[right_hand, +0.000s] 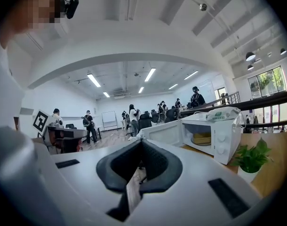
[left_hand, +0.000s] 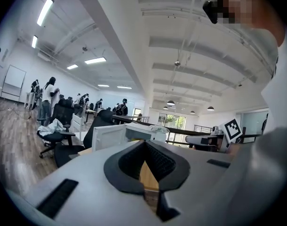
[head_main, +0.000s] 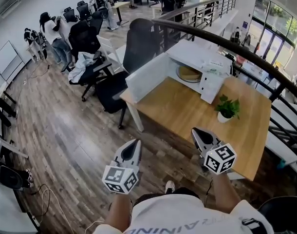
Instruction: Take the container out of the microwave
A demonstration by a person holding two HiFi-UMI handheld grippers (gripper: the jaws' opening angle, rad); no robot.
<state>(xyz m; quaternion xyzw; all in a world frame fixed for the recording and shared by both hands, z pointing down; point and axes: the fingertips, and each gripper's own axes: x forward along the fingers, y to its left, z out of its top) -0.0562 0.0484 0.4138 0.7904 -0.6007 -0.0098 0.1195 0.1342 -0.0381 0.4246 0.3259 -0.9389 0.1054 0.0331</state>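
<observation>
Container [head_main: 189,73] inside open microwave [head_main: 210,87], far side of worktop [head_main: 177,112] | left gripper [head_main: 134,144], right gripper [head_main: 198,132] at near edge, well apart from it | both jaws closed, empty

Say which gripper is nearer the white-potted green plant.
Right. The right gripper is by the wooden table's edge, near the green plant; the left gripper is over the wood floor, farther.
</observation>
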